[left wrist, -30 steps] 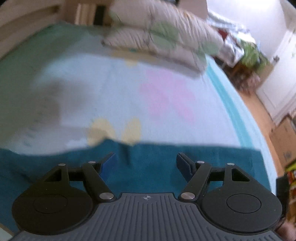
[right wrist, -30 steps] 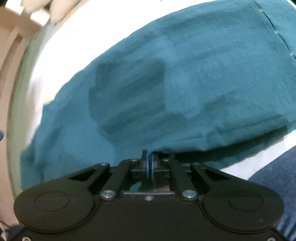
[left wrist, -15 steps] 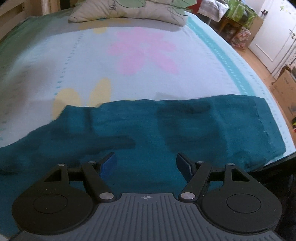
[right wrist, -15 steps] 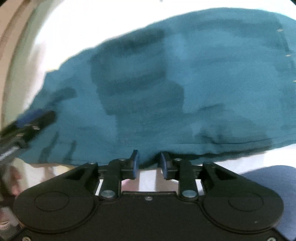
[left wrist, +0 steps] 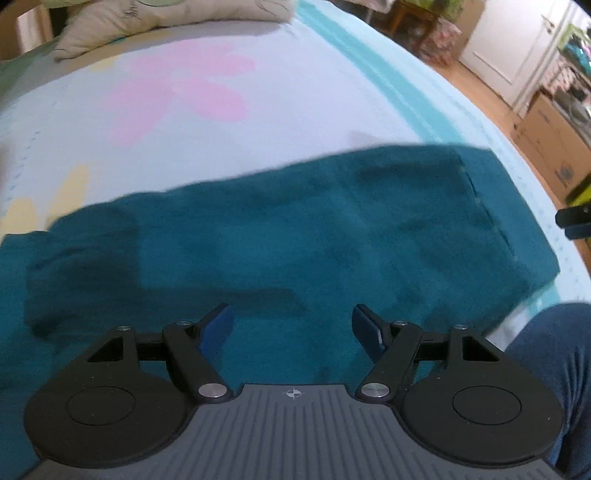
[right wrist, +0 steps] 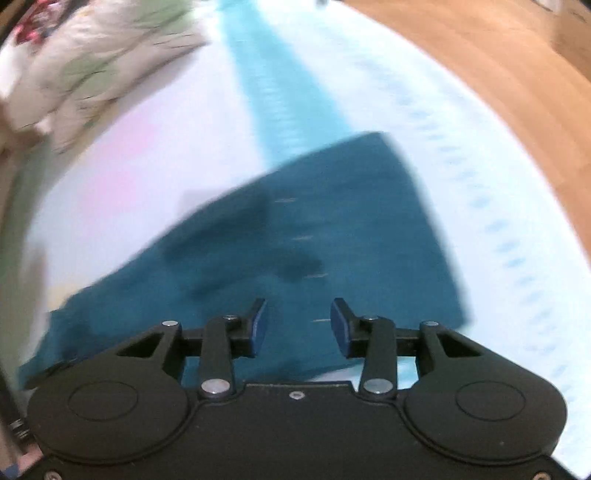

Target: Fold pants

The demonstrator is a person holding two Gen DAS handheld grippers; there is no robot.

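Observation:
Teal pants (left wrist: 295, 229) lie spread flat across the bed, one end with a stitched hem at the right. My left gripper (left wrist: 291, 325) hovers over their near edge, open, with only cloth below and nothing between its blue pads. In the right wrist view the same pants (right wrist: 332, 240) run from the lower left to a squared end at the upper right. My right gripper (right wrist: 297, 325) is above that end part, its jaws opening, and nothing is gripped between them. The picture there is blurred by motion.
The bed sheet (left wrist: 184, 110) is pale with a pink flower and a turquoise stripe (left wrist: 388, 74) near its right edge. Pillows (left wrist: 166, 22) lie at the head. A blue-clad leg (left wrist: 554, 369) is at the bed's near right side. Wooden floor (right wrist: 498, 74), boxes (left wrist: 550, 147) beyond.
My right gripper let go of the pants' edge, its jaws spread, and it swung over toward the hem end. My left gripper came lower and nearer over the pants, still open.

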